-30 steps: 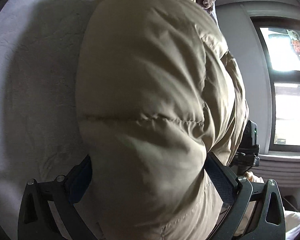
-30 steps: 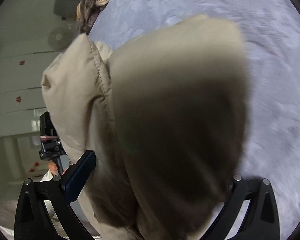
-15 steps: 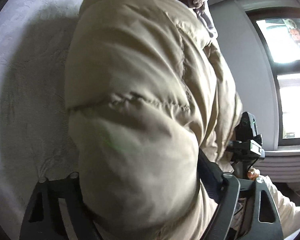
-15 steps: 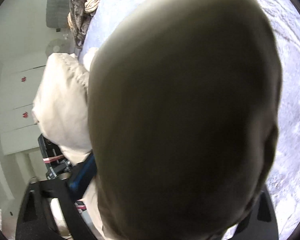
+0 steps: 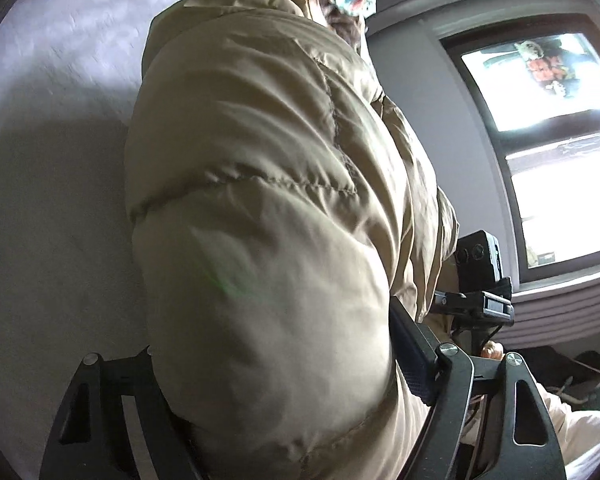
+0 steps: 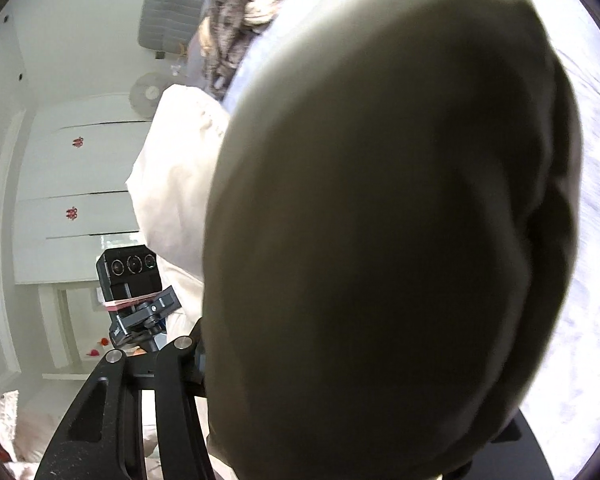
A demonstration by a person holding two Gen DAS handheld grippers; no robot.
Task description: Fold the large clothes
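Close in, left wrist view: the left tool (image 5: 284, 392) has a thick bulge of the tan puffer jacket (image 5: 260, 208) between its two black fingers, and both press into the padding, clamped on it. Right wrist view: the right tool (image 6: 300, 412) is mostly hidden; only its left finger (image 6: 172, 392) shows clearly, lying against the fabric. Its jaws are closing with a shadowed fold of the jacket (image 6: 380, 240) between them, and the grip looks made.

From the left tool the jacket fills the middle of the frame, quilted seams showing, rising to a collar at upper centre. It hangs over the pale grey bed cover (image 5: 52, 152), which runs along the left side. A window (image 5: 548, 152) sits at the right edge. Lower right, the other tool's camera block (image 5: 480, 264) is visible.

In the right view, white cupboard doors (image 6: 80, 168) stand at left, and a heap of brown and cream clothes (image 6: 240, 12) lies at upper centre.
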